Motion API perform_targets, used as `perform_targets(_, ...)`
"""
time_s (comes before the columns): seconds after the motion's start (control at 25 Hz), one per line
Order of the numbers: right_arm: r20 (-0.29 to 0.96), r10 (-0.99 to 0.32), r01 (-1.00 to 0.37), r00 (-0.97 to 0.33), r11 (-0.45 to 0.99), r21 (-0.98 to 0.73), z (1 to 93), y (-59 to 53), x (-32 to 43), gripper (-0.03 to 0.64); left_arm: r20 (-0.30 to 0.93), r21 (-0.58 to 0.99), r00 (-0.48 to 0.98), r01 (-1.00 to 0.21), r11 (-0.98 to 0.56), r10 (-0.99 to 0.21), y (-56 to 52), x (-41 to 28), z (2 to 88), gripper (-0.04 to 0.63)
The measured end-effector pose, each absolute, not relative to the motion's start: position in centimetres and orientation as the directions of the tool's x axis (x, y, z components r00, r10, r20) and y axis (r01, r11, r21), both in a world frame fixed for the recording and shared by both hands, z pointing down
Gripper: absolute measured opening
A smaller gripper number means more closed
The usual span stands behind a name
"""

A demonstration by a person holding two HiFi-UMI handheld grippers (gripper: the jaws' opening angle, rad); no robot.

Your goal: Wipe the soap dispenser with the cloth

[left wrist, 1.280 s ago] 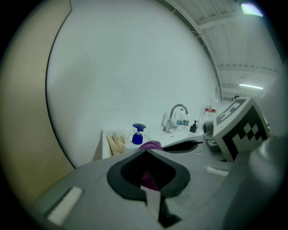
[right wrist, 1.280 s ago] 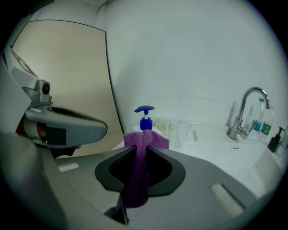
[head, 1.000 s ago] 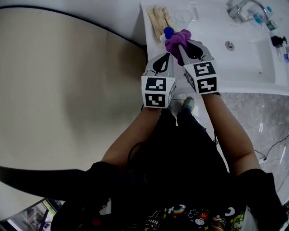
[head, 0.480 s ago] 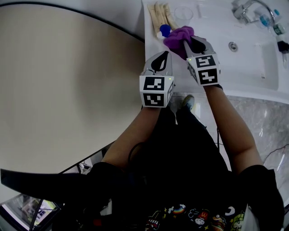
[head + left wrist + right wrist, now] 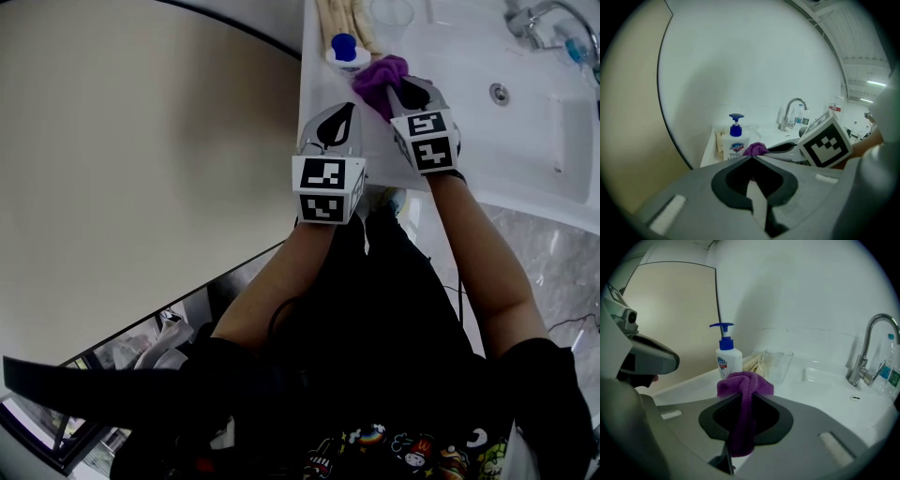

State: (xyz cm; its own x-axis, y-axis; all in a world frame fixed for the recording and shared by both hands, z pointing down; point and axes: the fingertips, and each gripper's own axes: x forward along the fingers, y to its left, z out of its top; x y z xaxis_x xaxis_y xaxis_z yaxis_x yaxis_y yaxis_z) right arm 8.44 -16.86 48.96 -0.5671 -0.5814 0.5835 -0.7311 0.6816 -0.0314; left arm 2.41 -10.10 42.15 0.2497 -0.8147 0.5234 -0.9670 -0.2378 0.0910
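White washbasin surface (image 5: 321, 94) below a pale wall. Soap dispenser (image 5: 345, 49) upright at the back left corner, long axis vertical, at 11 o'clock from the right tool (image 5: 398, 94), which is clamped on the purple cloth (image 5: 379, 79); near, apart. Left tool (image 5: 334, 127) closed, empty, farther off. Shown by the right gripper view alone: bottle label and the gap to the cloth; from the head view, only the pump top.

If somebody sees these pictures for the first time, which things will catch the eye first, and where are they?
The purple cloth stands out most, pinched in the right gripper over the white counter. Just beyond it stands the soap dispenser with its blue pump, next to a clear glass. The left gripper is shut and empty, beside the right one.
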Motion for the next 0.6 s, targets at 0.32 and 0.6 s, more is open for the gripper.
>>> perform_targets(0.32,0.605,-0.556,-0.714,-0.570,0.699,-0.031,50.6,-18.0,8.8,0.087,0.539,0.097,0.248,-0.968,-0.233,-0.805,-10.3,3.3,43.2,0.000)
perform_targets(0.6,0.496,-0.625,-0.718,-0.603,0.697,0.005,44.5,-19.8,8.2,0.087,0.488,0.046,0.239,-0.968,-0.248,-0.839,-11.9,2.9,40.7,0.000)
